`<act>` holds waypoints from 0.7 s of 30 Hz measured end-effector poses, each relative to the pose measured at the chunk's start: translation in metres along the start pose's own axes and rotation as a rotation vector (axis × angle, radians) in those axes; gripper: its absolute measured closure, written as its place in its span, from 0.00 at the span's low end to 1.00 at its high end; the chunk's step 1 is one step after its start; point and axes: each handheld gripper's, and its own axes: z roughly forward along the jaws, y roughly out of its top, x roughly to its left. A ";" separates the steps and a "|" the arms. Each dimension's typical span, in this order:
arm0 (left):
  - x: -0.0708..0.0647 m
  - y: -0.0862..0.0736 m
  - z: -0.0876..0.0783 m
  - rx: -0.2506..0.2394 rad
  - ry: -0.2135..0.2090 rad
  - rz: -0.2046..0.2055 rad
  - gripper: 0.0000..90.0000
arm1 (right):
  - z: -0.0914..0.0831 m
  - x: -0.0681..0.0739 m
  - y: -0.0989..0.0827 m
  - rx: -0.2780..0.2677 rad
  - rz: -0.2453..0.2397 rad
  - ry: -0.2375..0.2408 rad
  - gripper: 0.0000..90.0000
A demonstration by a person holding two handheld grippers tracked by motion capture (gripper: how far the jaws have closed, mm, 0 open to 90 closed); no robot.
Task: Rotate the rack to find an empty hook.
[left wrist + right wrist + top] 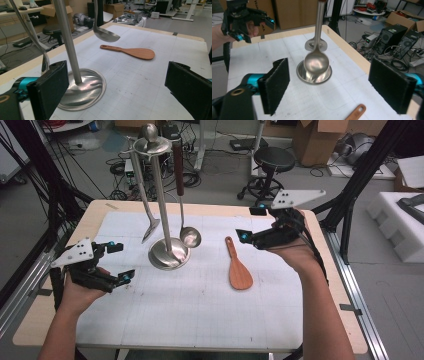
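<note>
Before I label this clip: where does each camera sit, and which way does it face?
High view: above the person's side, looking forward and down at the table; both forearms, left gripper, right gripper.
Left gripper view: between its open jaws toward the stand, ladle, wooden spatula.
Right gripper view: between its open jaws toward the ladle; the other hand beyond.
All share stand and ladle.

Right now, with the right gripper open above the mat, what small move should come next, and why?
Probably lower the right gripper toward the handle of the flat wooden rice paddle. Its jaws stand wide with nothing between them, the paddle lies loose on the white gridded mat just below it, and the tall steel utensil stand already carries a hanging steel ladle.
</note>
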 end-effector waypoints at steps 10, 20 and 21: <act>0.000 -0.001 0.004 0.004 -0.008 -0.004 0.06 | -0.006 0.012 -0.056 -0.035 0.055 0.000 0.15; 0.002 -0.001 0.001 -0.008 0.000 -0.011 0.06 | -0.005 0.019 -0.094 -0.037 0.100 -0.009 0.13; 0.002 -0.001 0.001 -0.009 -0.001 -0.012 0.06 | -0.005 0.019 -0.097 -0.038 0.107 -0.008 0.13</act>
